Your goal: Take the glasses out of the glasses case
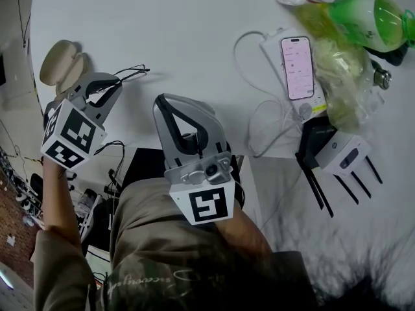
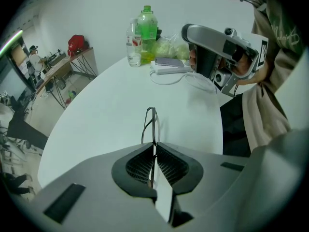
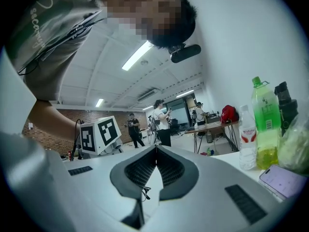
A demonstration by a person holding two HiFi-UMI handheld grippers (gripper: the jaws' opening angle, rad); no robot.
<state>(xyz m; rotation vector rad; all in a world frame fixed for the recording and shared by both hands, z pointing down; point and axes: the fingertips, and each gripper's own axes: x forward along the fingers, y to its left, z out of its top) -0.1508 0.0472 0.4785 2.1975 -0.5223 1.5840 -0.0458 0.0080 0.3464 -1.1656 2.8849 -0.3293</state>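
Colleague: Case on the far left, what shows there?

Operator: In the head view, 1 beige glasses case (image 1: 60, 65) lies open on the white table (image 1: 168, 37), close to its left edge. I see no glasses inside it.

Colleague: And your left gripper?

Operator: My left gripper (image 1: 111, 84) sits just right of the case and points steeply down. Its own view shows the 2 jaws clenched on a thin black wire part of the glasses (image 2: 150, 123). The rest of the frame sticks out past the tips, over bare tabletop. The glasses are apart from the case. I cannot tell whether they touch the table.

Colleague: Right side?

Operator: My right gripper (image 1: 170, 111) is held level near the table's front edge, well apart from the glasses. In its view the 2 jaws are pressed together with nothing between them. Further right lie a phone (image 1: 298, 67) and a green bottle (image 1: 369, 11), well away from the work.

Colleague: So which step is this?

Operator: I judge the taking-out is done, and what remains is setting the glasses down. The next move calls for lowering the left gripper onto clear tabletop, away from the left edge and the case. Then I would ease the jaws apart gently, because the wire frame is slight and could tip or slide. The right gripper has no part to play in that.
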